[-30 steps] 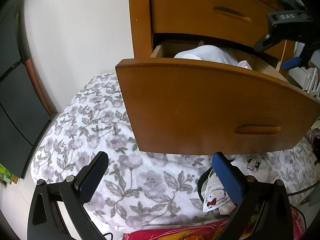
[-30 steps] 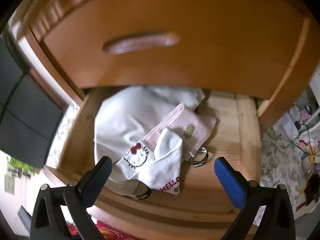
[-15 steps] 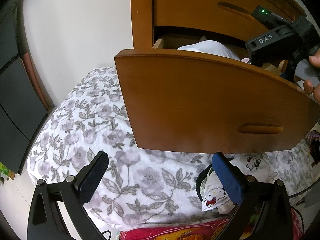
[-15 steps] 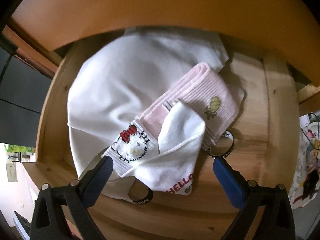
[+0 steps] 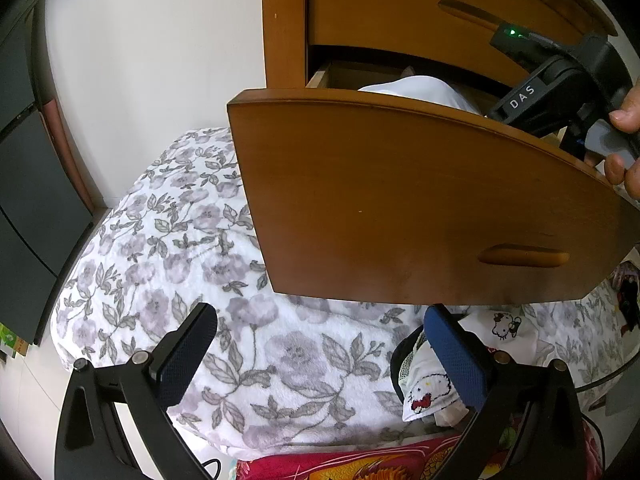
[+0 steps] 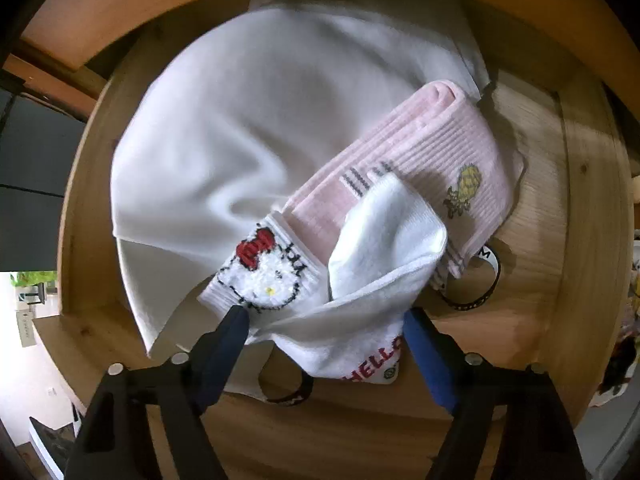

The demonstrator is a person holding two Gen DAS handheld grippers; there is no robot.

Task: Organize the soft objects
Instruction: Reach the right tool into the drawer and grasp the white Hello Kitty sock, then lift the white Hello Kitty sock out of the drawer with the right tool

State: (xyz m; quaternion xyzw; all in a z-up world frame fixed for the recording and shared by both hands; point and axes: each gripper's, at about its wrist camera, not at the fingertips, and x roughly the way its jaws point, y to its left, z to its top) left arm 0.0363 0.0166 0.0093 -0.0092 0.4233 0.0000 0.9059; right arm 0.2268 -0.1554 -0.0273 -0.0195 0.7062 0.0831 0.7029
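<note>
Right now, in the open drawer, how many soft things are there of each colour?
White: 2, the large white garment and the white cat-face sock
Pink: 1, the pink pineapple sock
Total: 3 that can be told apart; the black-and-white printed bands under them are not counted.

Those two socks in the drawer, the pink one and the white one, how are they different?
The pink sock has a small yellow pineapple on it; the white sock has a cartoon cat face with a red bow and red lettering. The pink one lies flat, folded; the white one lies partly on top of it, crumpled, one end turned up. The right tongs straddle the white sock, not the pink. Both rest on a white cloth.
</note>
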